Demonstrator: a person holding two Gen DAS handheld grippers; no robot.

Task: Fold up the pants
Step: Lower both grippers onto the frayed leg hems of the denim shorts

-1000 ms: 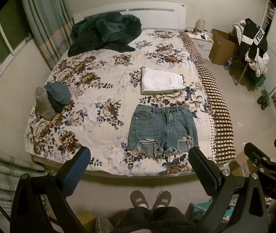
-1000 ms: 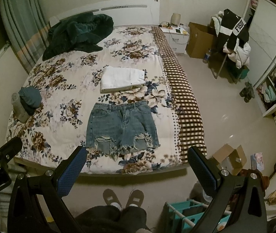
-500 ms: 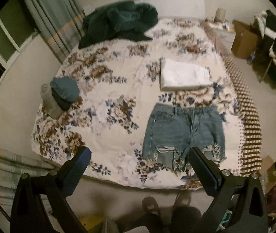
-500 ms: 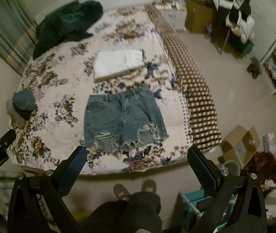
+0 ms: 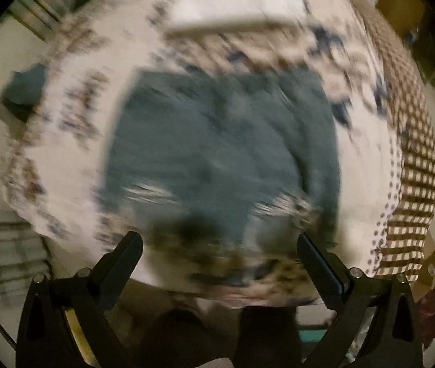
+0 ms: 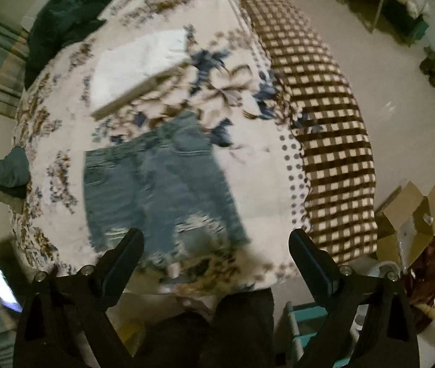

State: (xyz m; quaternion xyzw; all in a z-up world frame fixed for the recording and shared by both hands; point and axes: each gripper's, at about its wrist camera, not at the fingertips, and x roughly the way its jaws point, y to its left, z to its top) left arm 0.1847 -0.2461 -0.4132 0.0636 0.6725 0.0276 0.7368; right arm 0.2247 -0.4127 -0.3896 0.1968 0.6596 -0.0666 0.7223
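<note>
Ripped blue denim shorts (image 5: 217, 141) lie flat on the flowered bed cover, waistband away from me, frayed hems toward me; they also show in the right wrist view (image 6: 156, 190). The left wrist view is heavily blurred. My left gripper (image 5: 217, 263) is open and empty, above the shorts' hems near the bed's front edge. My right gripper (image 6: 215, 260) is open and empty, above the right hem and the bed's front edge.
Folded white pants (image 6: 137, 67) lie beyond the shorts. A dark green blanket (image 6: 67, 15) is heaped at the head of the bed. Rolled teal and grey clothes (image 6: 12, 171) sit at the left edge. A brown checked blanket (image 6: 324, 116) runs along the right side. Cardboard boxes (image 6: 413, 224) stand on the floor.
Both grippers have moved forward and down toward the shorts, which now look much larger. Both stay open. The shorts have not moved.
</note>
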